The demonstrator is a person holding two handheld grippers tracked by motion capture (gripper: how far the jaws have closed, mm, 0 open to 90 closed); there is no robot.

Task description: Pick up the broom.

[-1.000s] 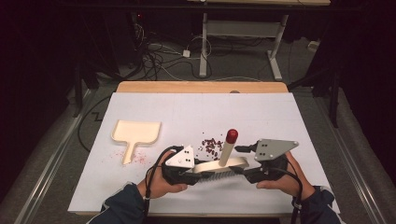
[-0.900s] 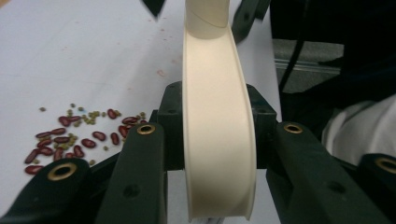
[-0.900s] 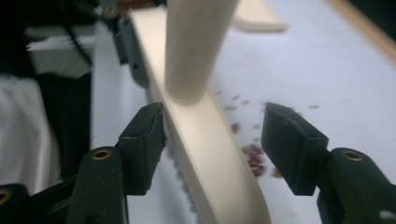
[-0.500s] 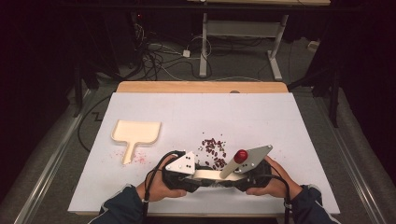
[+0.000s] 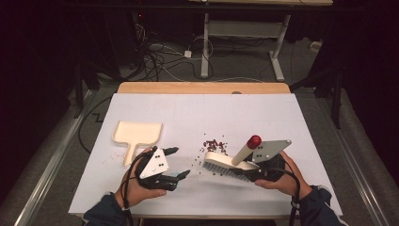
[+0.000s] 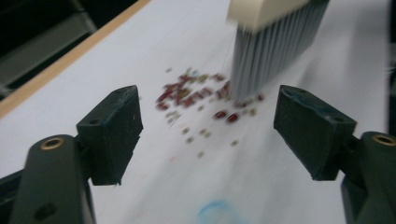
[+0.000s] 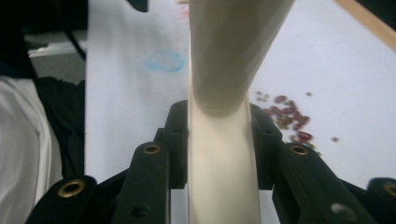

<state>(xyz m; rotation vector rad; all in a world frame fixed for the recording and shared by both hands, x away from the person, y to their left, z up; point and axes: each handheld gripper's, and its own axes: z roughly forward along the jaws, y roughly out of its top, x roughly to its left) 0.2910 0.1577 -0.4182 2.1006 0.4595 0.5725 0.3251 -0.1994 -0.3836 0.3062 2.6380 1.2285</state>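
Jaws of the left gripper stood wide apart with nothing between them, having just been opening; in the left gripper view its black pads framed bare white table cover and the scattered crumbs. Those of the right gripper were clamped tight on the cream plastic back of the hand brush, and the right gripper view showed that pale body pinched between the two black jaws. That brush, with grey bristles and a cream handle tipped by a red knob, sat near the right front of the white table, its bristles pointing down at the surface just right of a small heap of dark red and pale crumbs. Farther left, well apart from the brush, a cream plastic dustpan lay flat on the cover, just beyond the left hand.
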